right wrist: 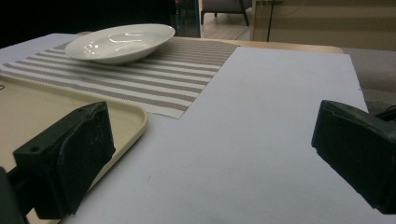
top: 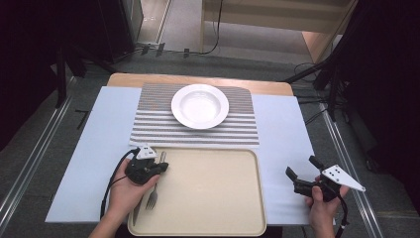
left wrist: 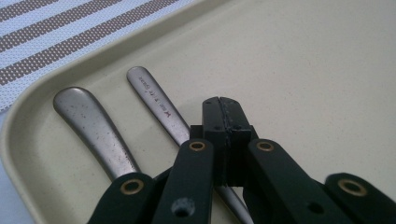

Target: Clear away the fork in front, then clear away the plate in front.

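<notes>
Here the fork (top: 152, 197) lies at the left edge of the beige tray (top: 213, 198), tines toward me, its handle running away under my left gripper (top: 159, 167). In the left gripper view two metal handles lie side by side on the tray floor: the fork's engraved handle (left wrist: 156, 100) passes just left of and beneath my clenched jaws, and a broader, speckled handle (left wrist: 91, 123) sits to its left, nearer the tray's rim; what piece of cutlery that one belongs to I cannot tell. My left jaws are pressed fully together with nothing between them, poised just above the fork's handle, and whether they touch it I cannot tell.

My right gripper (top: 303, 173) hovers well apart, off the tray's right edge over the pale blue table cover (top: 282, 124), its jaws spread wide and empty. Beyond the tray lies a striped placemat (top: 198, 131), and on it a white plate (top: 200, 105).
</notes>
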Demonstrator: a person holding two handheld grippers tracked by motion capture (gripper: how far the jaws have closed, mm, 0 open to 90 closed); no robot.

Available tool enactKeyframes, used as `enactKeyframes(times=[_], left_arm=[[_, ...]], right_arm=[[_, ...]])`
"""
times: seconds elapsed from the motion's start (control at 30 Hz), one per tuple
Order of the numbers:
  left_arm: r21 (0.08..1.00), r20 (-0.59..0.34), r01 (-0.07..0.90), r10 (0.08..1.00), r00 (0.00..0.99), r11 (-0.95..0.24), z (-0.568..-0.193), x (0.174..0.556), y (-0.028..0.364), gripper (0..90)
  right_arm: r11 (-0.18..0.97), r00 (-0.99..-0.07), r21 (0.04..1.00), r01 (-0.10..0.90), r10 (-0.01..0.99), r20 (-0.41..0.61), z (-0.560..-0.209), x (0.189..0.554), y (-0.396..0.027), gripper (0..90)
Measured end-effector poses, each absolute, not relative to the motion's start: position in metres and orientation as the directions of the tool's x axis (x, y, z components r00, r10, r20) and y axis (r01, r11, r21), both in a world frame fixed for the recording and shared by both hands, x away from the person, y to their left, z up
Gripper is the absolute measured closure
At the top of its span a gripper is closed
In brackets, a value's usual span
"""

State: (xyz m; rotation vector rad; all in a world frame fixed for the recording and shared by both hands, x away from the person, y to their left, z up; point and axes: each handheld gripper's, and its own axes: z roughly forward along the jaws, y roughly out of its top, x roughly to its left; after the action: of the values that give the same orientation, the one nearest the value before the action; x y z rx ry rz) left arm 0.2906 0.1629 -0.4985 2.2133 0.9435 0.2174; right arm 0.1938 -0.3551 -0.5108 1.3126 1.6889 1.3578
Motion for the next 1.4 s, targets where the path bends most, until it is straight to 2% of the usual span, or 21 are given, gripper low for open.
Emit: enactKeyframes(times=[0.23,0.3,0.4,0.43,0.53,0.73,0.77,0.9,1.0,1.07,1.13,1.4], left_arm=[[0.688,-0.155,0.553,0.65,0.744,-0.47,-0.493,0.289,0.165,89.2],[0.711,-0.178,0.546,0.637,0.75,-0.444,-0.489,0.287,0.166,82.2],[0.748,-0.187,0.525,0.629,0.754,-0.406,-0.483,0.285,0.167,77.8],[0.759,-0.19,0.519,0.63,0.753,-0.392,-0.48,0.285,0.169,71.7],[0.781,-0.214,0.517,0.629,0.748,-0.35,-0.474,0.284,0.171,63.9],[0.809,-0.253,0.512,0.614,0.748,-0.29,-0.467,0.284,0.176,49.5],[0.811,-0.262,0.514,0.612,0.746,-0.28,-0.465,0.285,0.177,49.5],[0.821,-0.285,0.518,0.614,0.736,-0.241,-0.463,0.287,0.18,30.8],[0.818,-0.29,0.527,0.627,0.723,-0.229,-0.461,0.289,0.18,10.2],[0.821,-0.312,0.528,0.603,0.734,-0.218,-0.461,0.29,0.182,9.1],[0.819,-0.321,0.533,0.6,0.733,-0.213,-0.461,0.291,0.182,1.1],[0.817,-0.309,0.529,0.602,0.737,-0.228,-0.458,0.298,0.182,0.0]], right_arm=[[-0.017,-0.33,0.946,0.323,0.935,0.129,-0.511,0.194,-0.355,0.0],[-0.018,-0.33,0.947,0.322,0.935,0.13,-0.511,0.193,-0.356,0.0],[-0.011,-0.33,0.948,0.319,0.936,0.123,-0.51,0.193,-0.355,0.0],[-0.005,-0.335,0.949,0.315,0.935,0.116,-0.51,0.192,-0.355,0.0],[0.001,-0.338,0.949,0.315,0.934,0.112,-0.51,0.192,-0.354,0.0],[-0.005,-0.341,0.951,0.308,0.933,0.115,-0.509,0.191,-0.355,0.0],[-0.005,-0.341,0.951,0.308,0.933,0.115,-0.509,0.191,-0.355,0.0],[-0.003,-0.341,0.952,0.307,0.933,0.112,-0.508,0.19,-0.355,0.0],[-0.002,-0.339,0.954,0.3,0.934,0.108,-0.507,0.188,-0.355,0.0],[-0.002,-0.339,0.955,0.297,0.935,0.108,-0.506,0.186,-0.356,0.0],[-0.008,-0.338,0.954,0.298,0.934,0.114,-0.505,0.185,-0.356,0.0],[-0.003,-0.342,0.956,0.294,0.933,0.108,-0.499,0.182,-0.352,0.0]])
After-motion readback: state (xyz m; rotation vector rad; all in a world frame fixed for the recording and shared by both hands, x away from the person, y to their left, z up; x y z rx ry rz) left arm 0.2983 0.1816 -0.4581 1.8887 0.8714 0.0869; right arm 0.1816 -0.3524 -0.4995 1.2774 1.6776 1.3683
